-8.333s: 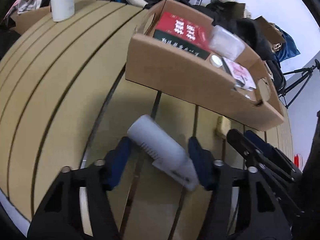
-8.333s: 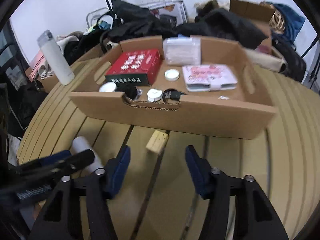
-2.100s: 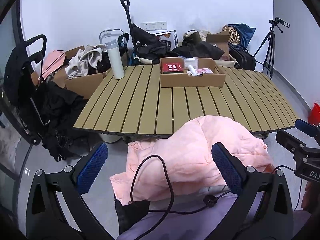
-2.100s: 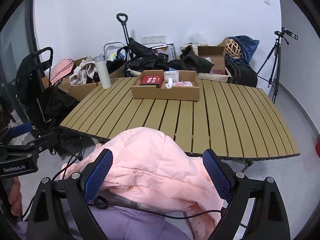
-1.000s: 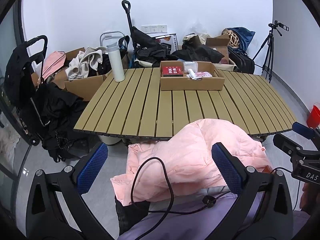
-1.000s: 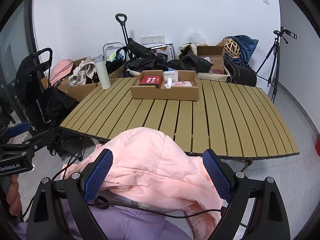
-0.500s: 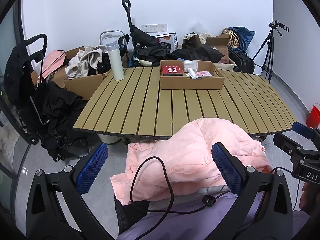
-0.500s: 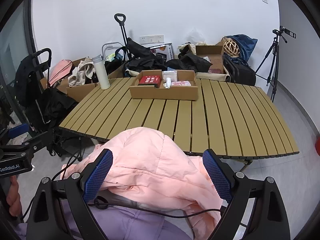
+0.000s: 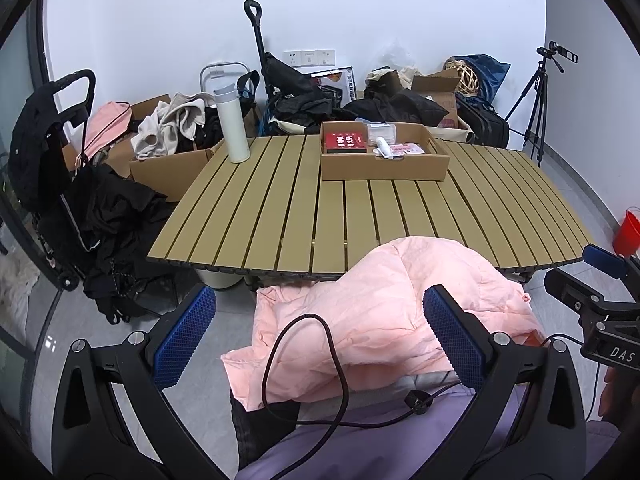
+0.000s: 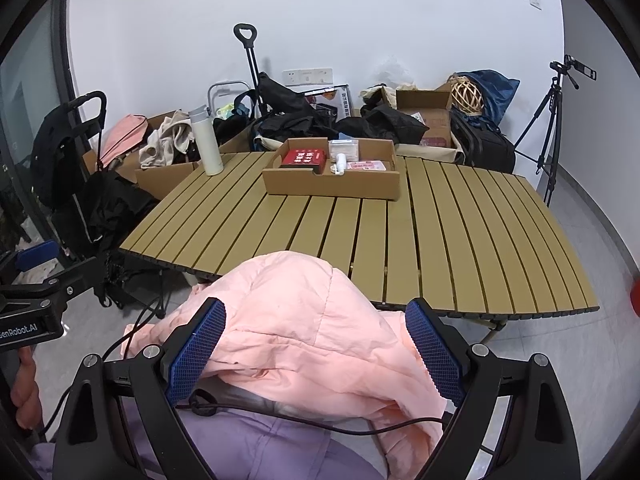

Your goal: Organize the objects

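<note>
Both tools — left tool (image 9: pixel 319 330) and right tool (image 10: pixel 316 350) — hang wide open and empty, well back from the counter (image 9: pixel 280 216). Everything sits in the box (image 9: pixel 382 164) at the far edge — sorting looks finished.

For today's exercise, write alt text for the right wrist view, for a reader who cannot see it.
An open, empty gripper hangs over a pink jacket, back from a slatted table. On the table's far side stand a cardboard tray of small items and a white bottle.
</note>
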Motion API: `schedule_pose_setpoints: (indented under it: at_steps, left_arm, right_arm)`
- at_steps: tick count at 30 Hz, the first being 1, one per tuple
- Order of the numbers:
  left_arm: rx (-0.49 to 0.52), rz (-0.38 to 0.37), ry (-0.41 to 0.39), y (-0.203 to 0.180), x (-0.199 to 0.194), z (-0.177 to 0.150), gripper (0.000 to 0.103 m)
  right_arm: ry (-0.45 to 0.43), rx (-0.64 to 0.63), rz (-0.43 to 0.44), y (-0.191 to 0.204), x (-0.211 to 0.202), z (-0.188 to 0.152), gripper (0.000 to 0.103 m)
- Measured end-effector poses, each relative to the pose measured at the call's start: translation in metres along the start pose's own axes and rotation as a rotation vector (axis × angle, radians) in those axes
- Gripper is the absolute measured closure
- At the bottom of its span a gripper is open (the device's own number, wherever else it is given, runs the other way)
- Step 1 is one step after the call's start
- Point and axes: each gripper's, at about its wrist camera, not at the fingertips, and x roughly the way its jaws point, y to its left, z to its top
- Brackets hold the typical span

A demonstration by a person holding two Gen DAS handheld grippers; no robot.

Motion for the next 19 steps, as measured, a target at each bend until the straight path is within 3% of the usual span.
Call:
schedule_pose_setpoints:
  at_steps: [19]
  left_arm:
    - [0.008, -0.006, 0.031, -0.0039, 0.0025, 0.0000, 0.000]
  right_arm:
    - [0.001, 0.014, 0.000, -0.0050, -0.0008, 0.0006, 0.009]
